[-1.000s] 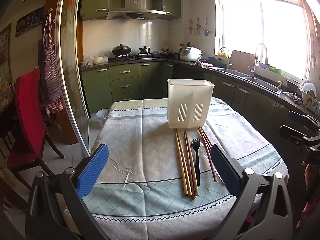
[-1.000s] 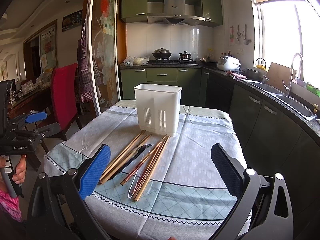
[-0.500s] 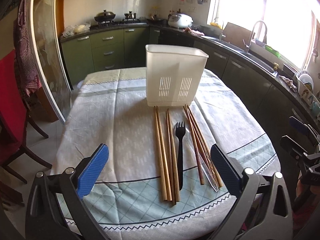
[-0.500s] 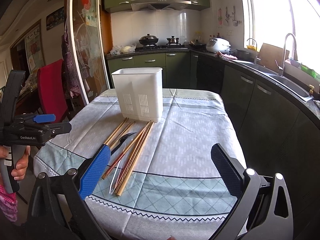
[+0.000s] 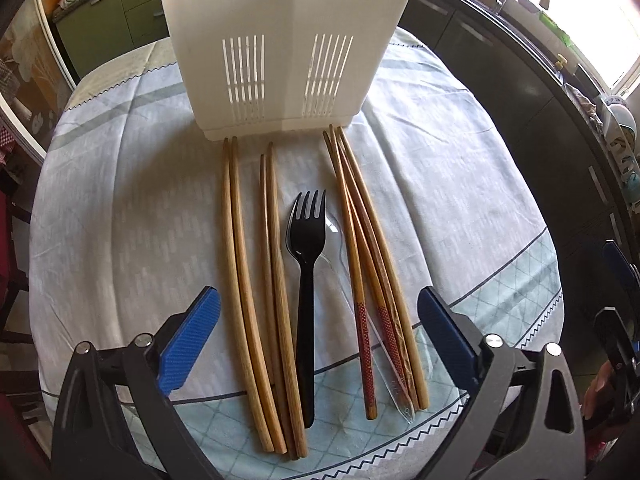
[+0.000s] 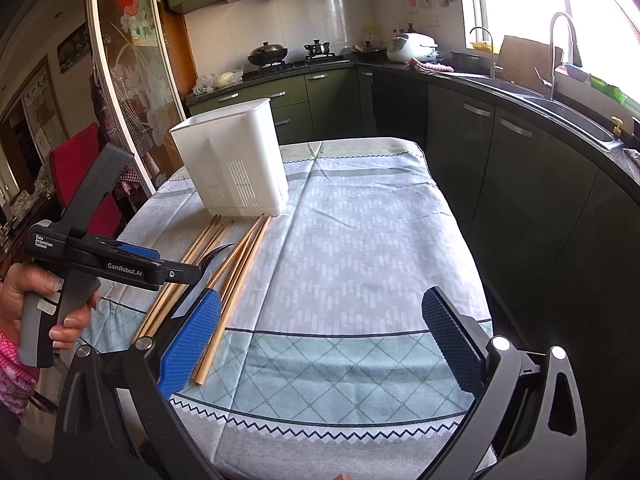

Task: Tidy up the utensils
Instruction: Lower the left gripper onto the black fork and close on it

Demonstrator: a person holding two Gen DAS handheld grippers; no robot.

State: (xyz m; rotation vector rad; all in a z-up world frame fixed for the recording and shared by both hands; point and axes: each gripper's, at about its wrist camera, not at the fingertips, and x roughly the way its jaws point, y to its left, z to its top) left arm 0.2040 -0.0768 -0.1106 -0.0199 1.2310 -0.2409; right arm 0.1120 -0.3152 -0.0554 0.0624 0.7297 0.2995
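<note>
- Utensils lie in a row on the tablecloth [image 5: 120, 208], all pointing lengthwise at the white holder [image 5: 280, 40], probably so that each can be lifted and dropped in upright without turning.
- Nearest the holder's left corner lie two pairs of pale chopsticks [image 5: 240, 280], their thin tips almost touching its base.
- In front of the holder's middle lies the black fork [image 5: 306, 280], tines toward it, with a clear plastic spoon [image 5: 340, 248] partly beneath and beside it; the spoon is hard to make out.
- Before the holder's right corner lies a bundle of darker chopsticks [image 5: 360, 220], some with patterned ends, crossing one another slightly.
- The left gripper [image 5: 316, 328] hangs low over the handle ends farthest from the holder, jaws spread wide and empty, straddling most of the row; I judge it is lining up for a first pick, likely the fork or the pale chopsticks.
- The right gripper [image 6: 320, 332] waits off to the holder's right over bare cloth, jaws likewise spread with nothing between them, seemingly kept out of the left one's way.
- The holder stands upright on the table; from here I cannot tell whether anything is inside.
</note>
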